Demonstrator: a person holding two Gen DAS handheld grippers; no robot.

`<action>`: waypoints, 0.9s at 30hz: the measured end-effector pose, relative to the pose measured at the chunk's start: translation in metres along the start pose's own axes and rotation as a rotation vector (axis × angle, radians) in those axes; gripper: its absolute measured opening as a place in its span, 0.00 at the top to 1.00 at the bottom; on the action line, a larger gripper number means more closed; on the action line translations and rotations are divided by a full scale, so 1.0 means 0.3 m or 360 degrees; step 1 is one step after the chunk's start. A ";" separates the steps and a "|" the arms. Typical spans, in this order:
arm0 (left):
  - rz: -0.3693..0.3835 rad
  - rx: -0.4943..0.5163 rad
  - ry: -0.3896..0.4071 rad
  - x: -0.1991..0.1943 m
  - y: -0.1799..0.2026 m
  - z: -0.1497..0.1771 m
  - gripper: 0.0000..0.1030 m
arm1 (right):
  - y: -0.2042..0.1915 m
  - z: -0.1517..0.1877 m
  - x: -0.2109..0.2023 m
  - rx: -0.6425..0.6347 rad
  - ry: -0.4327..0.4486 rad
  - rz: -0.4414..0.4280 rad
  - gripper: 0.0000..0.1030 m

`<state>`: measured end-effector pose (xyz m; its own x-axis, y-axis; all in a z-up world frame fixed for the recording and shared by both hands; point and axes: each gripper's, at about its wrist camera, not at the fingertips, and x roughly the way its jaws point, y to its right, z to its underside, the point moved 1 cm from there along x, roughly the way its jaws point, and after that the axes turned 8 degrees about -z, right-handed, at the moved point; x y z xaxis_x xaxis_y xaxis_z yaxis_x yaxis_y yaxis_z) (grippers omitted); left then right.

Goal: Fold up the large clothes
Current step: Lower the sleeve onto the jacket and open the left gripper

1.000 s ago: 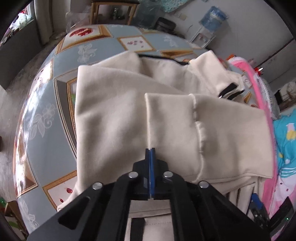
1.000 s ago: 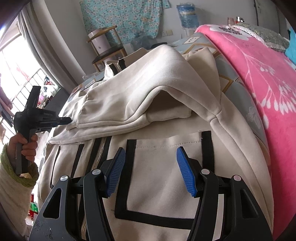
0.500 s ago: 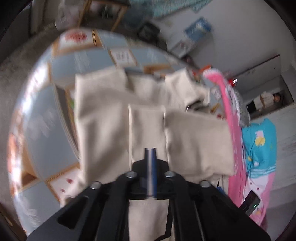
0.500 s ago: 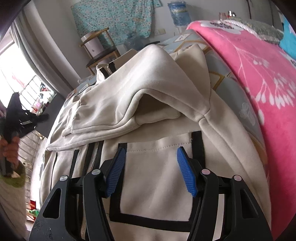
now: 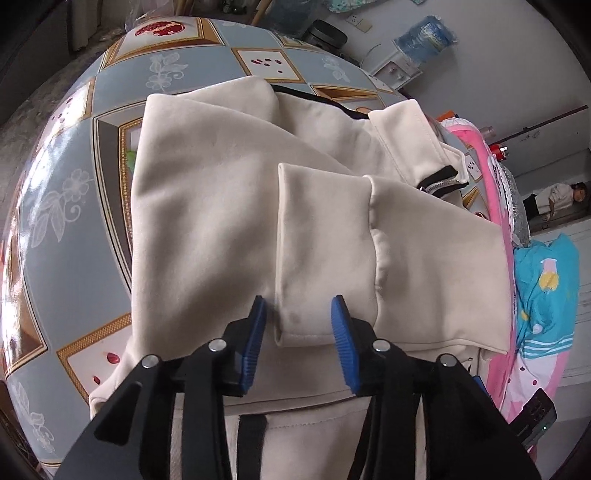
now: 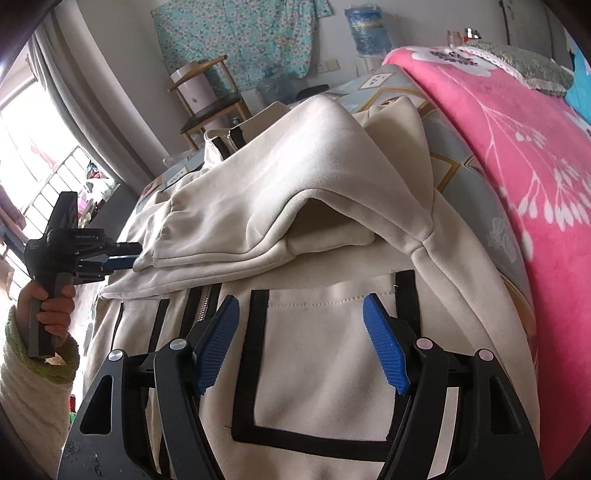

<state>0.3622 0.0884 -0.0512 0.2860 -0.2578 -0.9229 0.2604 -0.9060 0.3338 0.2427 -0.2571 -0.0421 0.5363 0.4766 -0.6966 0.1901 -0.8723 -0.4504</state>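
A cream zip jacket with black trim (image 5: 207,206) lies on the patterned table, both sleeves folded across its chest. In the left wrist view my left gripper (image 5: 298,314) is open, its blue pads either side of the cuff (image 5: 325,251) of the top sleeve, holding nothing. In the right wrist view my right gripper (image 6: 301,321) is open and empty over the black-edged pocket (image 6: 325,354) near the hem. The left gripper (image 6: 122,260) also shows there at the far left, level with the folded sleeves (image 6: 280,199).
The blue and gold patterned tablecloth (image 5: 66,192) is bare to the left of the jacket. A pink flowered blanket (image 6: 517,155) lies along the right side. A wooden chair (image 6: 210,107) and a water bottle (image 6: 367,29) stand beyond the table.
My left gripper was shut and has opened; it lifted away briefly and is back low at the sleeve cuff. The right gripper stays open over the pocket.
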 end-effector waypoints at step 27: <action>-0.0535 0.0318 0.0566 -0.219 -0.045 0.059 0.95 | 0.080 -0.210 -0.151 0.0072 0.0092 -0.0032 0.35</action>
<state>0.3234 0.1117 0.0014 0.5211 0.1564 -0.8390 0.2207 -0.9743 -0.0445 0.2748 -0.3066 0.0139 0.5795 0.4859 -0.6543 0.1646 -0.8561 -0.4899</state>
